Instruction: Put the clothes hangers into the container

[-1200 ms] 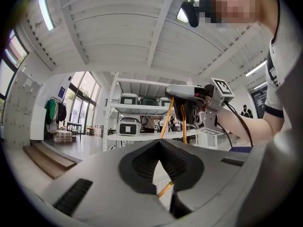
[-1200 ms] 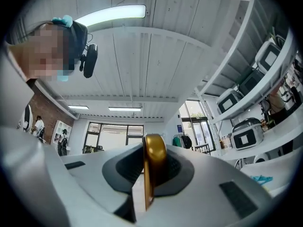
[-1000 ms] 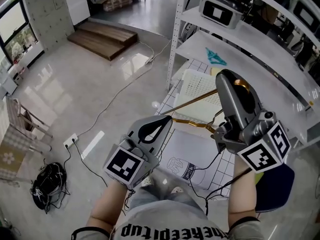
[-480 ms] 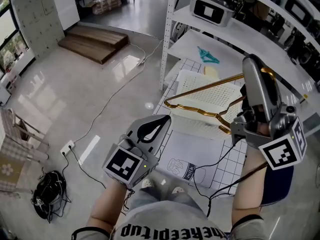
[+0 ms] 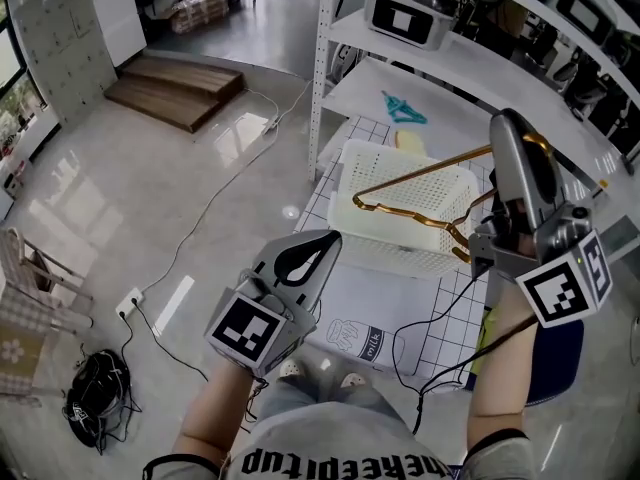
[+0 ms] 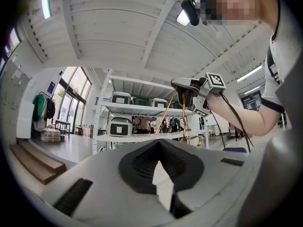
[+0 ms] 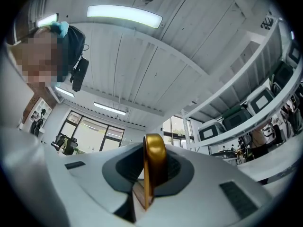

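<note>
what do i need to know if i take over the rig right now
Right gripper: shut on the hook of the gold hanger, which hangs over the white basket.
Left gripper: shut, empty, held beside the basket and nearer the person.
Done: one hanger is gripped and at the basket.
Left: lower the hanger in and let go. The teal item on the shelf may be another hanger; too small to tell.

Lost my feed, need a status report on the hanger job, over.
Right gripper shut on gold hanger, at its hook. Left gripper shut, empty. Hanger held over white basket, not in yet. Nothing seen blocking the drop.
</note>
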`<state>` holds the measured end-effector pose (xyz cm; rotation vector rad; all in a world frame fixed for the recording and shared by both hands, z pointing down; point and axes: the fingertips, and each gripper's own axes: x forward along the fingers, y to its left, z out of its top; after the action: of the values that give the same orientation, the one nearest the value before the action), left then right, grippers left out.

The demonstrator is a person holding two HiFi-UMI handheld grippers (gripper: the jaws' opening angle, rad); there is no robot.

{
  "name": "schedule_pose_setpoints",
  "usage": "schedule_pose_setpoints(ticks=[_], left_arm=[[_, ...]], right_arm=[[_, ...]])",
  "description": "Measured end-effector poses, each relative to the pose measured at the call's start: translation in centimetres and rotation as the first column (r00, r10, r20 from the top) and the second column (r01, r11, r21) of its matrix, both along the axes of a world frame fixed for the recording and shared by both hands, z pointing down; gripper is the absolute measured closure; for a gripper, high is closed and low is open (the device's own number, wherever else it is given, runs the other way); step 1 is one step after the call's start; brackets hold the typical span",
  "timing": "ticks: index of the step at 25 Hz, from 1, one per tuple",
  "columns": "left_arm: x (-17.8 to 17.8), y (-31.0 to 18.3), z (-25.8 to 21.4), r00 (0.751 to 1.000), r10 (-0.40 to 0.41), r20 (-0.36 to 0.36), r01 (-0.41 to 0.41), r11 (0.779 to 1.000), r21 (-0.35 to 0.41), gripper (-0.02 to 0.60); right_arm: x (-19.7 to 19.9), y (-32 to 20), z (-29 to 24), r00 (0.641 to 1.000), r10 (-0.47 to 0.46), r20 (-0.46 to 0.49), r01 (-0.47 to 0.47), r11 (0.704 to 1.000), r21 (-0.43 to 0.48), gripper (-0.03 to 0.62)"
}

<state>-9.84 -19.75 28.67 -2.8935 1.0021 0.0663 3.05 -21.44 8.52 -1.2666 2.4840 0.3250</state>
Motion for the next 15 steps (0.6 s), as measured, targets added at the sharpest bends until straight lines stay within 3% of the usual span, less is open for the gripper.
schedule_pose_setpoints(ticks=[15], left_arm=[[2.5,-2.1,1.3,1.0,-0.01,0.007,0.01,1.0,-0.025,0.568]], right_arm=[[3.2,-4.2,4.1,1.0,0.014,-0.023,-0.015,0.997,-0.072,0.54]])
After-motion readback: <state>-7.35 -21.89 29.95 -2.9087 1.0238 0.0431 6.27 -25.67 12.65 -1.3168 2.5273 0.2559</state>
